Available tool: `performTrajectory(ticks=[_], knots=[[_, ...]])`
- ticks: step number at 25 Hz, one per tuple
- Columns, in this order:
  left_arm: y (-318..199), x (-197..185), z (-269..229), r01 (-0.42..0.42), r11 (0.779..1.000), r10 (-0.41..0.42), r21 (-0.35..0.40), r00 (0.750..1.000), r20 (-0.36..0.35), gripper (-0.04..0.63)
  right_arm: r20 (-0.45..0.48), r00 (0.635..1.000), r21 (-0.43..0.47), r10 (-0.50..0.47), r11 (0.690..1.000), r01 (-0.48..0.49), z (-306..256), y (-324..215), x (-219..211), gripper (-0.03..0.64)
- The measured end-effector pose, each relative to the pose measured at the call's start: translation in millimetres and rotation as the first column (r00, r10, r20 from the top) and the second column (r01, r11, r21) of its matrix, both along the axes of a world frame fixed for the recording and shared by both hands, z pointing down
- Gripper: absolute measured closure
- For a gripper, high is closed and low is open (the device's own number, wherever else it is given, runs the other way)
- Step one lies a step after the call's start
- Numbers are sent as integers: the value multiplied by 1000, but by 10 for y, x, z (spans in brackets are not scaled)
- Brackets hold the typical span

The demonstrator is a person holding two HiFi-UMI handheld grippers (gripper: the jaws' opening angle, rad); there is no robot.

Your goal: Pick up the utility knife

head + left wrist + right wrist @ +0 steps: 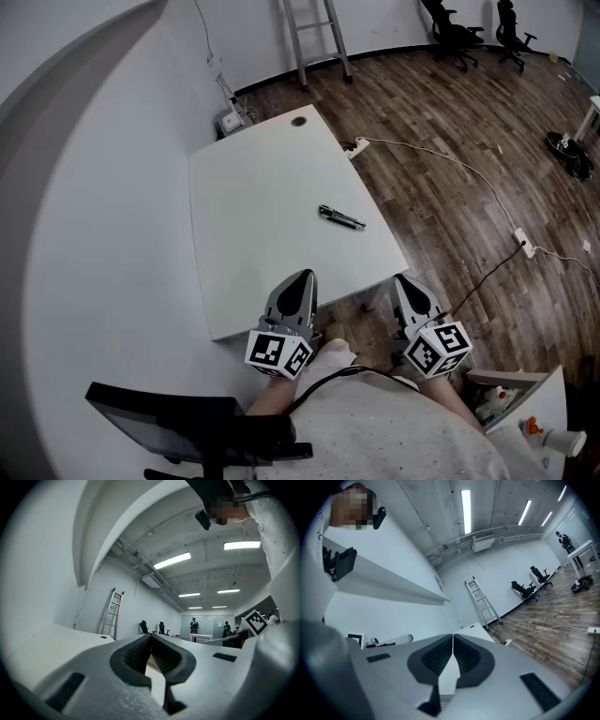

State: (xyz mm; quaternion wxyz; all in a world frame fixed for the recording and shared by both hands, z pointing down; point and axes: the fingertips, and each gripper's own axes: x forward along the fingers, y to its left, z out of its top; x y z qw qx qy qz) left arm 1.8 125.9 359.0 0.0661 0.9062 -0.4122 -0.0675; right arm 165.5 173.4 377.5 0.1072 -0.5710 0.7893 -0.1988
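Note:
A dark utility knife [341, 217] with a silver end lies on the white table [253, 216], right of its middle. Both grippers hover at the table's near edge, well short of the knife. My left gripper [302, 278] is over the near edge with its tips together and nothing between them. My right gripper [405, 283] sits just off the near right corner, also shut and empty. In the left gripper view the left gripper [151, 635] has its jaws meeting at the tips. In the right gripper view the right gripper [453, 636] has its jaws pressed together. The knife is in neither gripper view.
A ladder [314, 33] leans on the far wall. Office chairs [469, 33] stand at the back right. A white cable [441, 155] and power strip [525, 246] lie on the wooden floor right of the table. A dark chair back [178, 422] is near the person's body.

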Motion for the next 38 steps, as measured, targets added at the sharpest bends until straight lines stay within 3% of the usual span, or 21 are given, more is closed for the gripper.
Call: performTrajectory(ticks=[38], knots=[[-1742, -340, 219, -44, 998, 40, -55, 997, -61, 588, -50, 999, -93, -7, 996, 3, 248, -1667, -563, 609]])
